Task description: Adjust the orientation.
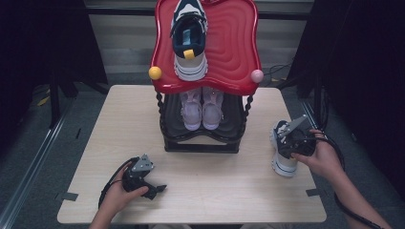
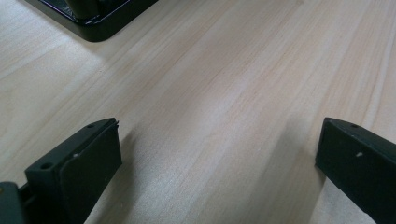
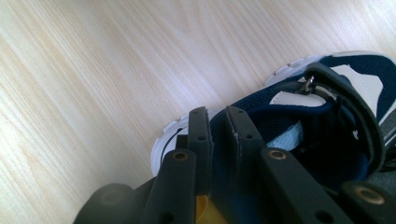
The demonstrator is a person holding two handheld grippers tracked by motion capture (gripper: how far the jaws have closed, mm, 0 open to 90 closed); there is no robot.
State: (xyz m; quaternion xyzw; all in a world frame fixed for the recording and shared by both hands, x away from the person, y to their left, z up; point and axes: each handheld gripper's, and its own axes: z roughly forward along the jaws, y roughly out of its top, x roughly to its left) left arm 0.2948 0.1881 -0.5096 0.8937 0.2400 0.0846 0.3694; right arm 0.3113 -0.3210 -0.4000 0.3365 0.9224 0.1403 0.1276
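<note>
High view: right gripper (image 1: 289,138) fingers pinch the navy sneaker's (image 1: 282,160) heel collar right of the rack (image 1: 205,138) (matching shoe (image 1: 189,38) on top); left gripper (image 1: 152,188) gapes empty.

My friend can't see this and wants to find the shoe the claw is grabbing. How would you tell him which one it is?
Start at the red-topped rack at the back of the table. Go to the table's right edge, beside the rack: the shoe lies there, its heel collar pinched in the right claw. It is navy and white like the one on top, but it alone lies on the table.
</note>
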